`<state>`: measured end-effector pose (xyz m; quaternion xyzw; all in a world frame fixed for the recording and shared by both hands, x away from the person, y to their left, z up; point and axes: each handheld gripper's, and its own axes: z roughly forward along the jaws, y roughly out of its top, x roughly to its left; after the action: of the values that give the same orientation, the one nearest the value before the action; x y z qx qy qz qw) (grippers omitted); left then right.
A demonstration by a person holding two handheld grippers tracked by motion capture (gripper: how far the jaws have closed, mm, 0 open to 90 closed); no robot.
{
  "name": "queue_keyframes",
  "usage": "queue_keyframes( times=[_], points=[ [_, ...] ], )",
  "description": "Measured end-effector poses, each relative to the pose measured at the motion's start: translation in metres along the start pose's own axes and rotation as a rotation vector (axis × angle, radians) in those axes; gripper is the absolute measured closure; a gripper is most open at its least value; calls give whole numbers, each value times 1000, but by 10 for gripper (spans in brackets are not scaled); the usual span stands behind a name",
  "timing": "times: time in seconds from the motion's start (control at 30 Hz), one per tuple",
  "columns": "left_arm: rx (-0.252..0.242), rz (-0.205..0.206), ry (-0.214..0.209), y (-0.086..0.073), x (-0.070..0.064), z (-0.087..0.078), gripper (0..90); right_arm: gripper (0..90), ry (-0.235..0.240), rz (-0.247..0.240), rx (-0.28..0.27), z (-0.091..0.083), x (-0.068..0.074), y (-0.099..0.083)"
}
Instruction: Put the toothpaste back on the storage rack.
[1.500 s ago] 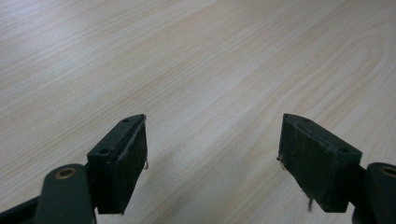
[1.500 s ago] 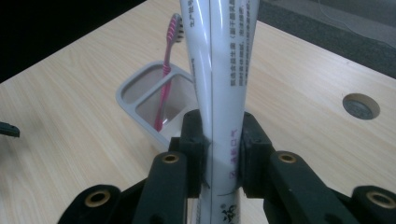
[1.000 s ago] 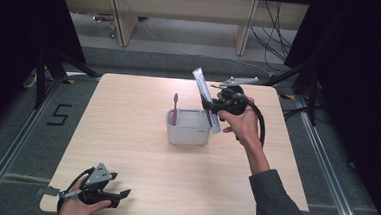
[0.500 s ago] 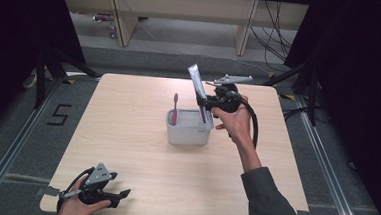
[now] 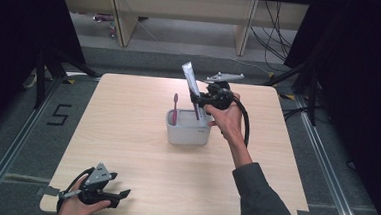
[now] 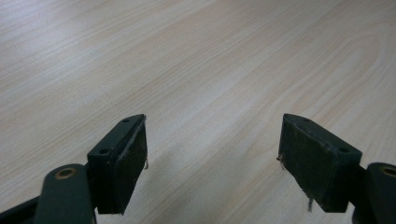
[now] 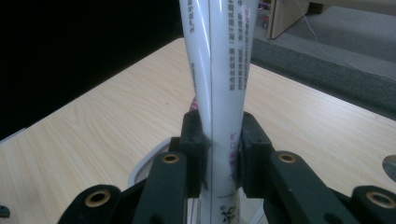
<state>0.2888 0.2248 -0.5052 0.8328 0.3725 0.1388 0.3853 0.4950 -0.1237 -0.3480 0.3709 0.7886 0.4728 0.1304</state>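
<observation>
- The right gripper (image 5: pixel 197 99) clamps a white tube (image 5: pixel 189 79) upright, its lower end just over the cup (image 5: pixel 187 133) below; bare counter (image 5: pixel 128 113) lies open all around.
- A pink toothbrush (image 5: pixel 175 108) stands in the cup, just left of the tube.
- The left gripper (image 5: pixel 118 196) rests near the counter's front edge, jaws wide apart.
- Grey floor lies beyond the counter.

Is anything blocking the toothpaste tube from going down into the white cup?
Nothing visible blocks it. The right gripper is clamped on the toothpaste tube, held nearly upright over the right side of the white cup. The pink toothbrush stands at the cup's left side, apart from the tube.
</observation>
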Motion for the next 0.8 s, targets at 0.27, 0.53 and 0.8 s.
queue_keyframes(
  times=[0.27,0.53,0.8],
  points=[
    [-10,-10,-3,0,1,0,233,754,-1,1,-13,16,0,2],
    [-5,-5,0,0,2,-2,233,754,-8,6,-16,29,0,-2],
    [-3,-6,4,-1,2,-3,234,754,-29,-27,-14,37,-3,-9]
  ],
)
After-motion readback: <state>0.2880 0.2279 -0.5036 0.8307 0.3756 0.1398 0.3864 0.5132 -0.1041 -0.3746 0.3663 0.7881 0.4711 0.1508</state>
